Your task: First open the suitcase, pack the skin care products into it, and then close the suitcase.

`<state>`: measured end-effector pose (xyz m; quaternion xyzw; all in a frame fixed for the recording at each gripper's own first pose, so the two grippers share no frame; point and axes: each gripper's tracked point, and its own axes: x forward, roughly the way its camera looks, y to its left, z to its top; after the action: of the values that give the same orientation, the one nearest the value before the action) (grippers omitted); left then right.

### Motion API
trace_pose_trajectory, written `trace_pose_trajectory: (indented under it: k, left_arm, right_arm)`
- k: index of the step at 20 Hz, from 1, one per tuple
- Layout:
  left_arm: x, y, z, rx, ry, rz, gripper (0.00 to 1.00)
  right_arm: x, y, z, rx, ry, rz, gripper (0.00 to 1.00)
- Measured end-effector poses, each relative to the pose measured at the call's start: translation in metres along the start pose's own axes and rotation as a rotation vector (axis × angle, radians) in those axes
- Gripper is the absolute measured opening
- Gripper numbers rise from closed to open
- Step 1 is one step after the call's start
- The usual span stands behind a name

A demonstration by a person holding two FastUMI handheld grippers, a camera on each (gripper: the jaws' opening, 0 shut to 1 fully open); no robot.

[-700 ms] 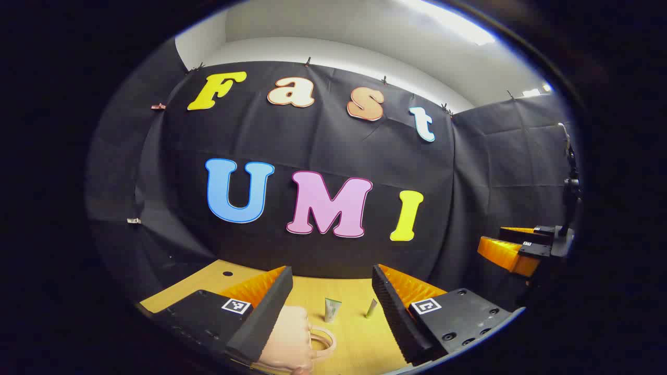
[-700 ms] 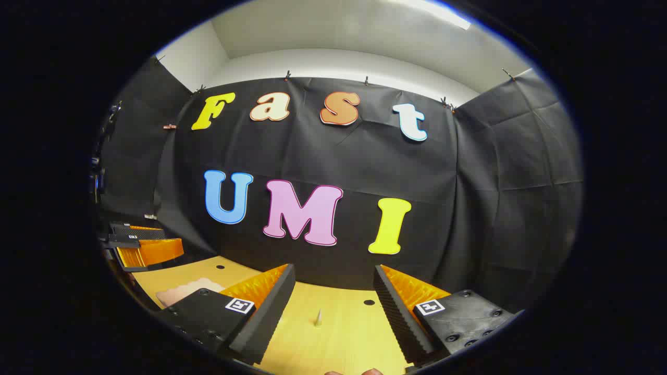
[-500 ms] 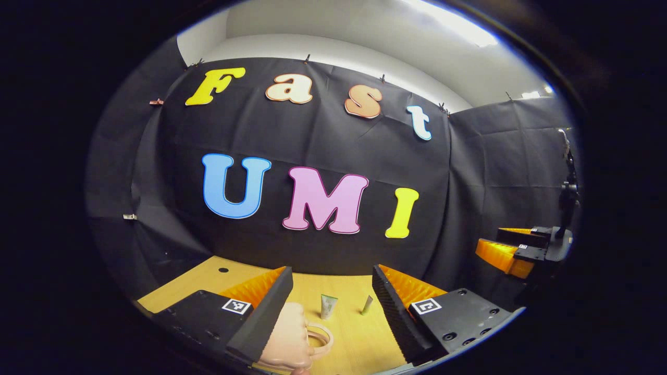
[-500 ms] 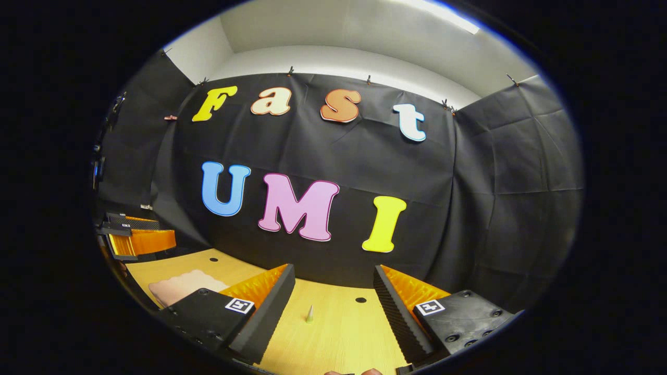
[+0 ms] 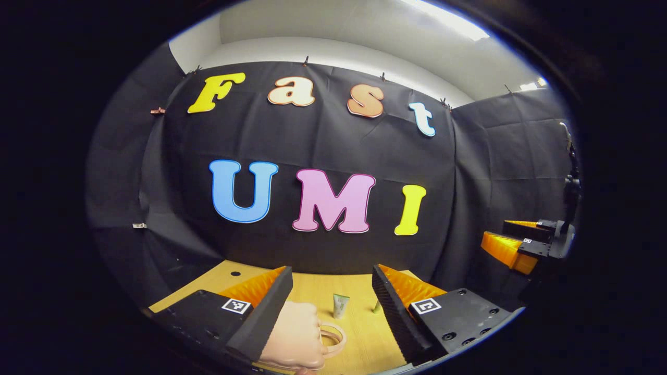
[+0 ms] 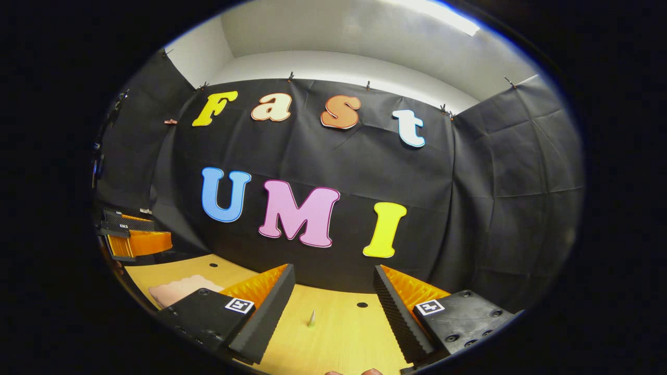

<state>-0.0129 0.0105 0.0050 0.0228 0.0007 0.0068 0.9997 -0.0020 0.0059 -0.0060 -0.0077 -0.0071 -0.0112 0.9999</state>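
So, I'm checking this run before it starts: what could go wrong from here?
The pink suitcase lies closed, partly hidden behind the left hand-held gripper's own finger, so catching its handle could miss. The green tube stands upright just beyond; a careless reach might topple it. The right hand-held gripper faces a thin upright tube, also easy to knock.

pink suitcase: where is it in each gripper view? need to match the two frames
Left gripper view: the pink suitcase lies low in the picture, just ahead of the left gripper, beside its left finger, handle toward the tubes.
Right gripper view: a pale pink corner at lower left, behind the right gripper's left finger.
Shared landmark: the wooden table under it.
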Motion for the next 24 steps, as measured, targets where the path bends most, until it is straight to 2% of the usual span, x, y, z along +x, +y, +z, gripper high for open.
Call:
trace_pose_trajectory:
  k: [6,10,13,15,17,19,21,24]
  left_arm:
    - [0.002,-0.010,-0.016,-0.015,0.039,-0.042,0.96]
    - [0.013,-0.015,-0.041,-0.005,0.113,-0.020,0.96]
    - [0.029,-0.035,-0.069,-0.009,0.175,-0.045,0.96]
    - [0.047,-0.039,-0.102,-0.009,0.257,-0.019,0.96]
    - [0.064,-0.052,-0.146,-0.044,0.398,-0.012,0.96]
    - [0.077,-0.064,-0.192,-0.086,0.548,-0.014,0.96]
    - [0.089,-0.064,-0.233,-0.101,0.676,0.020,0.96]
    - [0.103,-0.064,-0.284,-0.107,0.827,0.072,0.97]
  right_arm:
    - [-0.001,-0.010,-0.002,-0.013,0.005,-0.022,0.94]
    - [-0.004,-0.021,-0.003,-0.010,-0.006,-0.038,0.96]
    - [-0.001,-0.028,-0.003,-0.002,-0.017,-0.028,0.96]
    - [0.001,-0.040,-0.005,-0.016,-0.035,-0.027,0.96]
    - [0.009,-0.053,-0.017,-0.015,-0.033,-0.031,0.96]
    - [0.017,-0.067,-0.041,0.019,-0.001,-0.027,0.96]
    - [0.023,-0.067,-0.069,0.073,0.053,0.024,0.96]
    - [0.026,-0.089,-0.106,0.048,0.092,0.032,0.96]
